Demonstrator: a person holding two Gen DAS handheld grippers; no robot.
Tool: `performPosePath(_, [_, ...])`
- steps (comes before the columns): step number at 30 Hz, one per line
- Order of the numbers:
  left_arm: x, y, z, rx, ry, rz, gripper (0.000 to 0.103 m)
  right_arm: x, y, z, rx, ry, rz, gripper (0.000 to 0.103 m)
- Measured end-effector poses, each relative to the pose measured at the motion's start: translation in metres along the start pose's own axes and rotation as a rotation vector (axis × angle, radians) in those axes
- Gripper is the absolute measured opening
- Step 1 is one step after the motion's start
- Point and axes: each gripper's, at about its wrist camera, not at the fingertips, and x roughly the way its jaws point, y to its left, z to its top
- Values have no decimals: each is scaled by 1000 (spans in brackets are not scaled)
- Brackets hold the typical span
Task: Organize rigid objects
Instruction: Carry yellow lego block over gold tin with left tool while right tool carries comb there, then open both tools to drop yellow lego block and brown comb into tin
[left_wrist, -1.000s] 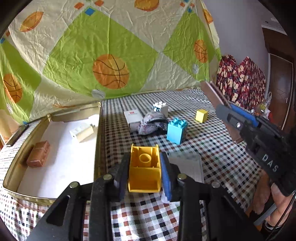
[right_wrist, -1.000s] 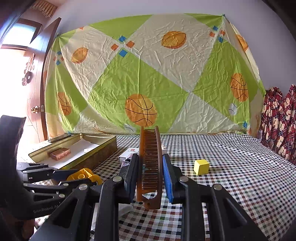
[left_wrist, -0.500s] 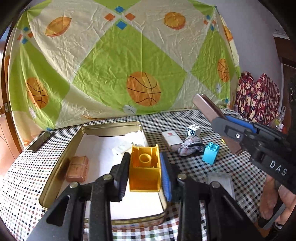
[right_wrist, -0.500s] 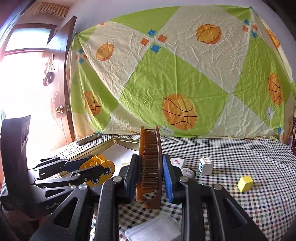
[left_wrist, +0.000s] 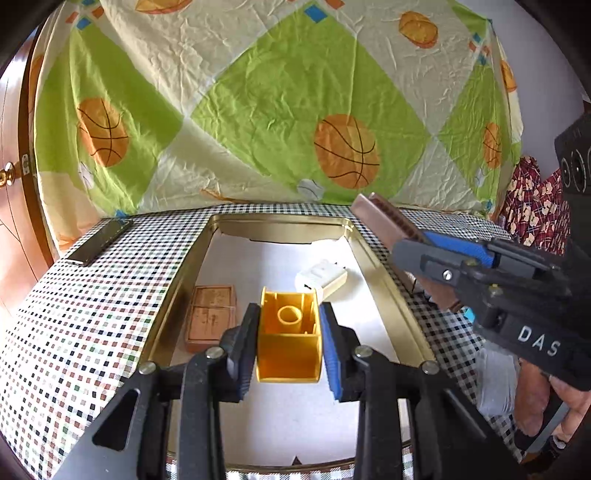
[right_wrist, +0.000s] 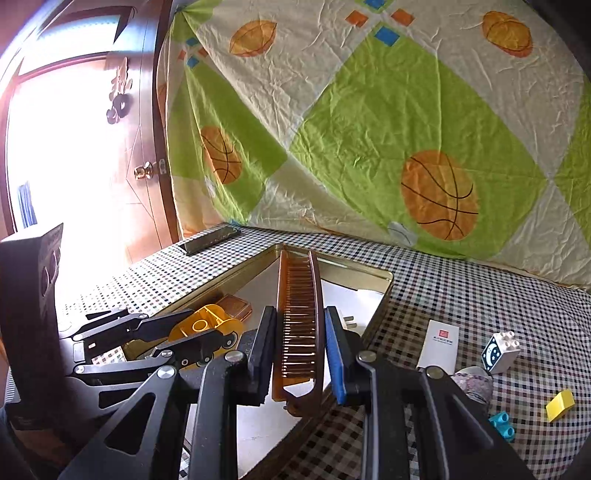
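Yellow block (left_wrist: 288, 341) sits clamped in your left tongs (left_wrist: 289, 347) above the gold tin's (left_wrist: 173, 295) white floor, while at three o'clock your right tongs (right_wrist: 300, 350) grip the brown comb (right_wrist: 299, 325).

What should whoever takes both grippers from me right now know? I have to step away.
Left gripper: shut on the yellow plastic building block, above the gold metal tin.
Right gripper: shut on the brown plastic comb, near the tin's edge.
Done: white plug adapter and brown rectangular box lie in the tin.
Left: release both; the small yellow cube, white printed block, blue block and white card box remain on the checked cloth.
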Motion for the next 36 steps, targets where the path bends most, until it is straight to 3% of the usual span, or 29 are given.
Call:
performPosePath(10, [26, 12, 9, -8, 63, 16, 32, 40, 2, -5, -23, 114, -29, 30])
performPosePath(11, [25, 14, 8, -20, 51, 21, 35, 38, 1, -5, -19, 110, -31, 37])
performPosePath(13, [19, 17, 6, -43, 27, 33, 54, 28, -4, -6, 3, 92, -15, 49])
performPosePath(15, [10, 19, 3, -61, -10, 41, 74, 14, -9, -6, 18, 69, -10, 55])
performPosePath(18, [-2, 13, -1, -66, -53, 43, 76, -10, -20, -5, 39, 26, -26, 60])
performPosePath(21, [-16, -1, -3, -57, -88, 28, 80, -40, -37, -6, 64, -18, -40, 64])
performPosePath(23, [-27, -17, -7, -38, -121, 12, 87, -62, -51, -10, 83, -52, -75, 76])
performPosePath(27, [-42, -54, -13, 18, -159, -51, 93, -102, -84, -34, 143, -85, -155, 80])
performPosePath(36, [-28, -133, -28, 133, -73, -176, 98, -144, -139, -100, 256, -61, -300, 80])
